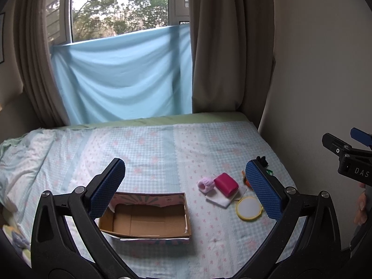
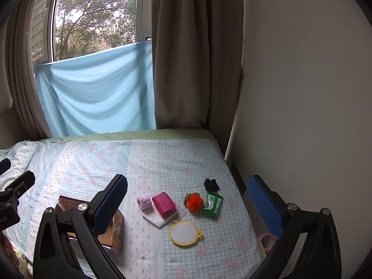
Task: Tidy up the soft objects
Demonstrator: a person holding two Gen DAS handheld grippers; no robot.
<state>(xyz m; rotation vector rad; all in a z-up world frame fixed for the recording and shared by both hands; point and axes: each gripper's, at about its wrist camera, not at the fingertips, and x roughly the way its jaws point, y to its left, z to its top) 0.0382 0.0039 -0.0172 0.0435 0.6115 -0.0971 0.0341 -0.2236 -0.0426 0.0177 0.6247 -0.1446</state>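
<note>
Through the left wrist camera, our left gripper (image 1: 186, 190) hangs above the bed (image 1: 162, 144), jaws spread wide and holding nothing. Just below and between the fingers sits the cardboard box (image 1: 145, 216), open side up, its near-left corner tucked behind the left blue pad (image 1: 108, 188). Right of the box, well inside the gripper's span, the pale pink plush piece (image 1: 205, 184) touches the magenta pouch (image 1: 226, 184), and both rest on a white folded cloth (image 1: 224, 198). Just in front of that lies the yellow-rimmed round pad (image 1: 248, 208), its right edge slipping behind the right blue pad (image 1: 264, 190). An orange bit and a black one peek out beside that pad, mostly hidden. At the far right edge we catch part of the right gripper (image 1: 348, 155).

Now the right wrist camera: our right gripper (image 2: 187, 200) also hovers spread wide and holds nothing, with the whole cluster lying between its fingers. From left to right we see the pink plush piece, magenta pouch, then the orange pompom (image 2: 194, 201) touching the green packet (image 2: 212, 203), with the black plush toy (image 2: 211, 184) just behind them. The yellow round pad lies nearest us. The box sits behind the left finger.
</note>
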